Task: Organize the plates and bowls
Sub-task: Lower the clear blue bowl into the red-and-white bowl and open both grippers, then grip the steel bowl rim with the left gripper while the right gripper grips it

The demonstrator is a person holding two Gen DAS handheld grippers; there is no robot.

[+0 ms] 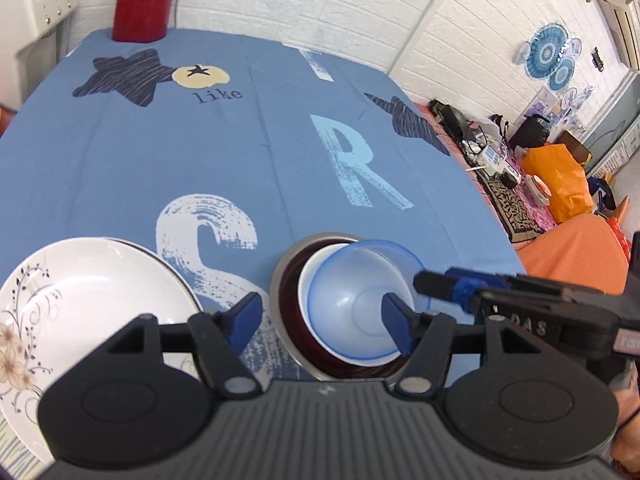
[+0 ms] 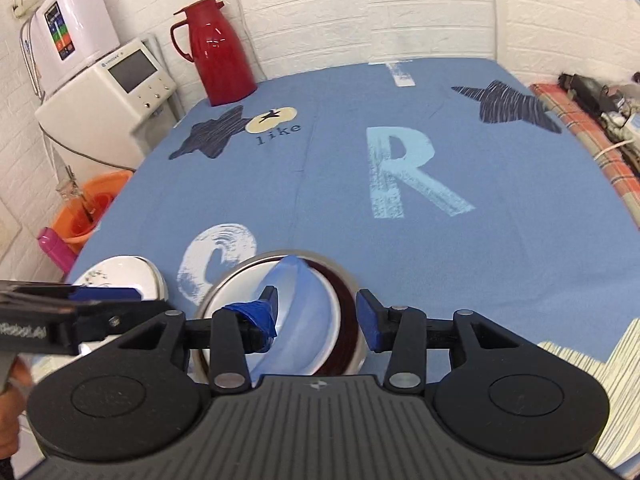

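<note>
Blue cotton tablecloth, printed with a pale letter R, a white S and dark striped stars, covers the whole table beneath us, and white brick-pattern walls close the room behind it. At the far edge stands a glossy red thermos jug, beside a white machine with a small screen. Near our edge of the table sits a stack of bowls: a steel outer bowl holds a dark red bowl, which holds a white bowl, and a translucent blue plastic bowl lies tilted in the top. Our right gripper hovers wide open over this stack; its taped left finger seems to touch the blue bowl's rim, though we cannot tell for sure, and the other finger stands clear. Our left gripper is also spread wide above the stack's near edge, holding nothing. To the left of the bowls, just beside them, rests a white porcelain plate with a floral pattern, close to the table's left edge. Most of the cloth beyond the stack lies bare. Off the right side we see a cluttered bench and an orange bag.
</note>
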